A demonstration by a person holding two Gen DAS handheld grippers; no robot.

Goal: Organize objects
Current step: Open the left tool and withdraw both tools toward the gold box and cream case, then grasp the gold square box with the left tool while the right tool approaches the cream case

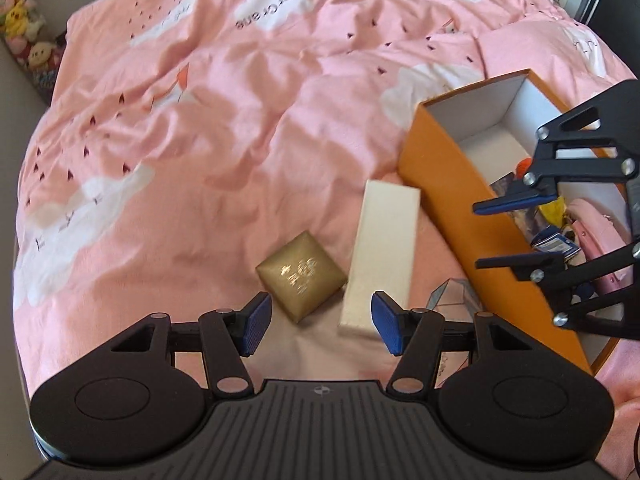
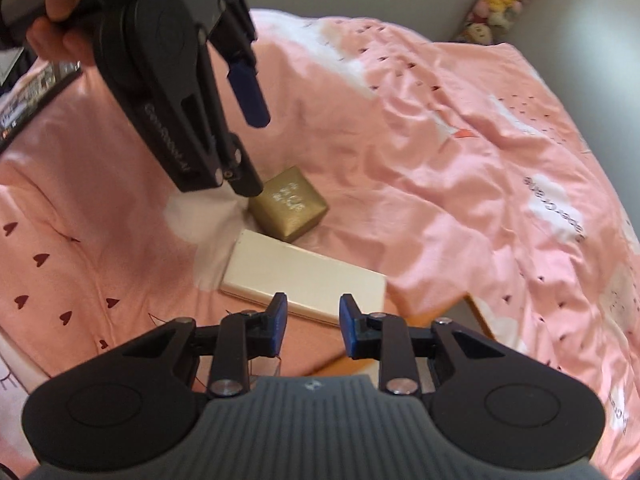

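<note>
While my left gripper (image 1: 320, 326) hangs released, jaws spread and empty, low over the bed's pink cloud-print duvet (image 1: 224, 128), it lines up with the small gold square box with embossed lettering (image 1: 301, 276), which lies between its fingers and a little ahead, probably my next pick. Just beside the gold box lies the long cream rectangular cardboard box (image 1: 380, 256), near the orange wall of the open white-lined orange cardboard box (image 1: 440, 172), which sits toward the bed's right edge. I judge both loose boxes are laid close to that container so they can go in with short moves. My right gripper (image 2: 313, 328) is also released and holds nothing, hovering over the container's rim. Inside, the far end is bare; the near end holds a pink case (image 1: 596, 224), something yellow and a blue-and-white packet.
</note>
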